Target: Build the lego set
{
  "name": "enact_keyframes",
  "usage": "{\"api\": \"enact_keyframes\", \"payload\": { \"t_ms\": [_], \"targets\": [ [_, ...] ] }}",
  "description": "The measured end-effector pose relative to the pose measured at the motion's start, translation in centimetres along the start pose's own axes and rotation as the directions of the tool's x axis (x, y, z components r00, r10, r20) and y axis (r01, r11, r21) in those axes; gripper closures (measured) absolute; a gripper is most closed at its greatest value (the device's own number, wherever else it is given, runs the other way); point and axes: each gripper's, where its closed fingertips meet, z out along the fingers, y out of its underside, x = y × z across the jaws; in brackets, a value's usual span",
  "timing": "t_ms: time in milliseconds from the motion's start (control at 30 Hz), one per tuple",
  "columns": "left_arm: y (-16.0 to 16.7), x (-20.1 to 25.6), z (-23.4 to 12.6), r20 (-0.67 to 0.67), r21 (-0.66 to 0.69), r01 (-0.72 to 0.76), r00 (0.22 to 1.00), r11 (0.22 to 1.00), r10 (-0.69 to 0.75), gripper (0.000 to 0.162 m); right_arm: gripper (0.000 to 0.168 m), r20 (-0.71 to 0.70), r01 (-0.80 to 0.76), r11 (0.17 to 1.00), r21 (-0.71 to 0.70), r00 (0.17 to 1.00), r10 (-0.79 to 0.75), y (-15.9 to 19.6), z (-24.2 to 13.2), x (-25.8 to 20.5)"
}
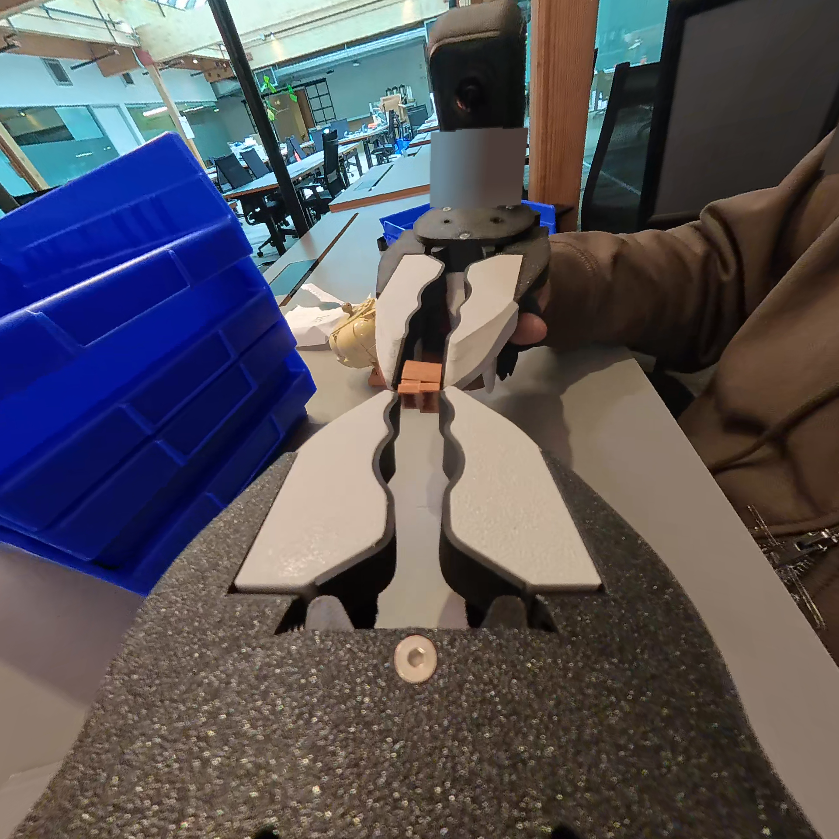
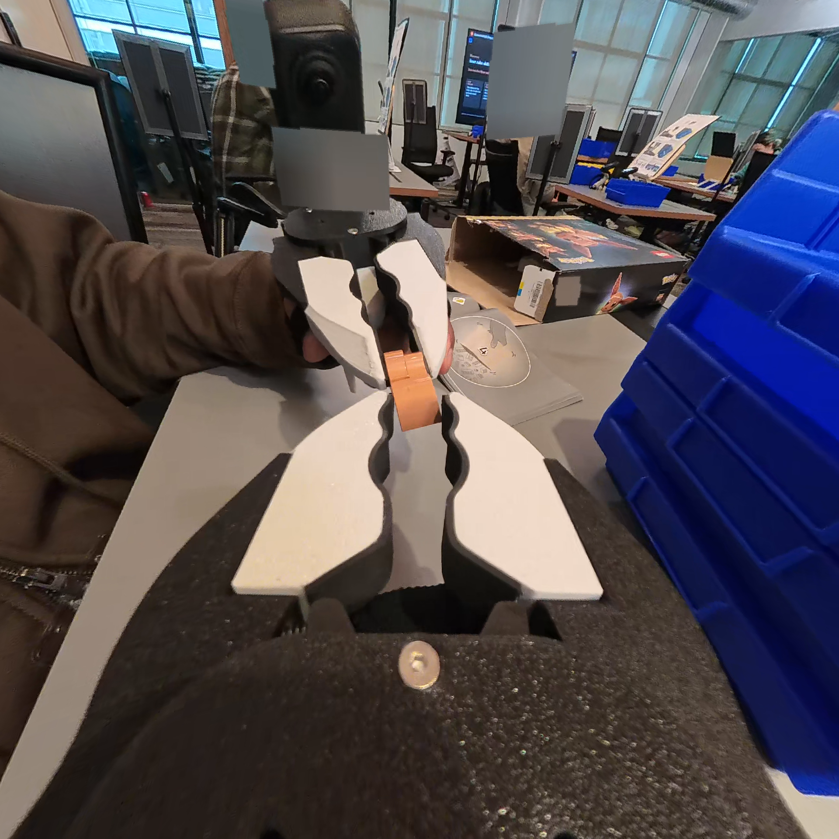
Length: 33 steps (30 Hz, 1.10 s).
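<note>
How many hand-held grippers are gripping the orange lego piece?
2: the left hand-held gripper and the right hand-held gripper meet tip to tip, each pinching the orange lego piece.

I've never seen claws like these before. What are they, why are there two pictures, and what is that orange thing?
The claws are hand-held grippers, not a robot: a person squeezes one in each hand. Each has a camera looking along its two grey fingers, so there are two pictures.

In the left camera's picture, the left gripper is in front and the right gripper faces it. The right camera's picture shows the reverse: right gripper near, left gripper opposite.

Both pinch a small orange-brown lego piece above the grey table, meeting tip to tip.

On the table lie blue bins, a booklet, the set's box and a tan lego build.
</note>
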Motion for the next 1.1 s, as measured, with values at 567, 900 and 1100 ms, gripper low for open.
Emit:
{"api": "enact_keyframes", "payload": {
  "t_ms": [567,900,1100],
  "targets": [
    [-1.3,1.2,-0.5,-0.145,0.093,0.143,0.981,0.985,-0.129,0.147,0.151,0.171,-0.206,0.973,0.102,0.967,0.187,-1.4,-0.6,-1.2],
    [-0.6,-1.0,-1.1,-0.026,0.066,0.151,0.988,0.986,-0.149,0.154,0.151,-0.099,0.035,0.996,0.082,0.995,-0.027,-1.5,-1.4,1.3],
    [0.5,-1.9,-1.0,0.016,0.023,0.172,0.985,0.985,-0.172,0.154,0.151,-0.159,0.004,0.996,0.093,0.987,0.011,-1.8,-2.8,2.5]
  ]
}}
